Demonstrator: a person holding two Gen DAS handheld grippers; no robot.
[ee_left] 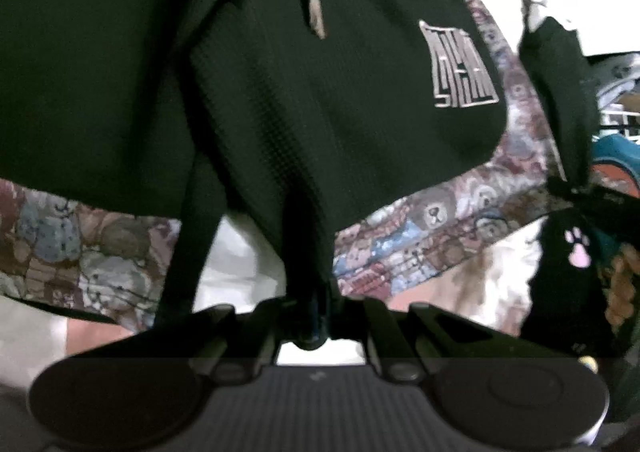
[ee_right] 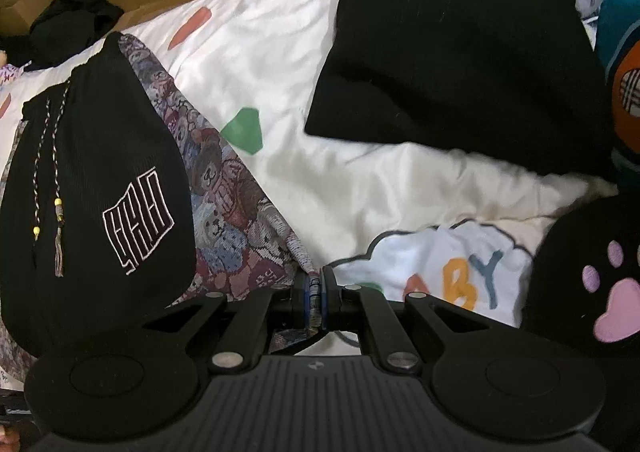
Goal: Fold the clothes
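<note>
Both hand-held grippers clenched on cloth, mid-fold on the bed.
Left hand-held gripper (ee_left: 310, 316) pinches the black shorts (ee_left: 280, 92); right hand-held gripper (ee_right: 316, 296) pinches the teddy-bear fabric (ee_right: 228, 192) underneath. Next, I judge: lay the hem flat, then release.

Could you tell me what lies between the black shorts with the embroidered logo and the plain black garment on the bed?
In the right wrist view, the bear-patterned fabric edges the black shorts; then only white bedding with a green patch reaches the plain black garment.
</note>
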